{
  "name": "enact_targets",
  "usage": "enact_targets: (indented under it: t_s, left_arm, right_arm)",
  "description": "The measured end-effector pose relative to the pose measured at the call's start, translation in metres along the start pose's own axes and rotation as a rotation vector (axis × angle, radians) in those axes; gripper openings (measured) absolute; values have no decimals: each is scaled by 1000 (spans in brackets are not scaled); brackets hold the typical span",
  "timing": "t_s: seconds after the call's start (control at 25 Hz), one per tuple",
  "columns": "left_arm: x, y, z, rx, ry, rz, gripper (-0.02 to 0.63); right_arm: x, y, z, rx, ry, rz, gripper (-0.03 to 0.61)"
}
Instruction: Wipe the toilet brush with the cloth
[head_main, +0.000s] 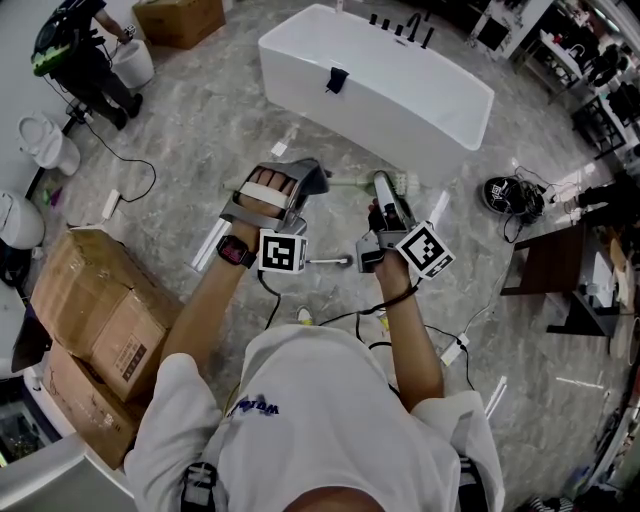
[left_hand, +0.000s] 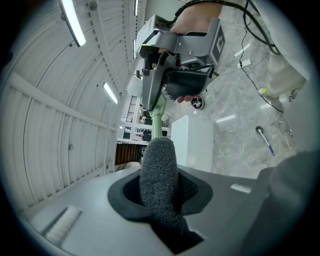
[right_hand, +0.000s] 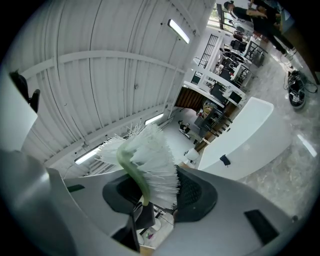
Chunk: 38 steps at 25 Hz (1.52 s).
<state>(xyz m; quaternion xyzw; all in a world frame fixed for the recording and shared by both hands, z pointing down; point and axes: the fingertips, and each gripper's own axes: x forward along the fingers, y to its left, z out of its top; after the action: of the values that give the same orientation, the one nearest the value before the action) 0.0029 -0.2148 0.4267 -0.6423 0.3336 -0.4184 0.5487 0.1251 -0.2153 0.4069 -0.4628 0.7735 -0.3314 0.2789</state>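
Observation:
A toilet brush with a pale green handle (head_main: 345, 183) and white bristle head (head_main: 403, 182) is held level above the floor. My right gripper (head_main: 385, 197) is shut on it close to the head; in the right gripper view the bristles (right_hand: 150, 160) and curved green neck fill the space between the jaws (right_hand: 157, 192). The left gripper (head_main: 308, 182) is shut on a grey cloth (head_main: 298, 178). In the left gripper view the cloth (left_hand: 159, 170) is wrapped round the handle (left_hand: 158, 117), which runs on to the right gripper (left_hand: 156, 82).
A white bathtub (head_main: 380, 85) stands just beyond the grippers. Cardboard boxes (head_main: 95, 320) sit at the left, toilets (head_main: 45, 140) and a person (head_main: 80, 60) at the far left. A dark table (head_main: 545, 270) is at the right. Cables and a small tool (head_main: 330, 262) lie on the marble floor.

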Motion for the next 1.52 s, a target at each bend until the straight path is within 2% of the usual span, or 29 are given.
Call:
enact_targets:
  t_s: [1.52]
  left_arm:
    - [-3,-7,-26,-1,24,-4,89]
  right_arm:
    - [4,-9,0,25,17,-6,163]
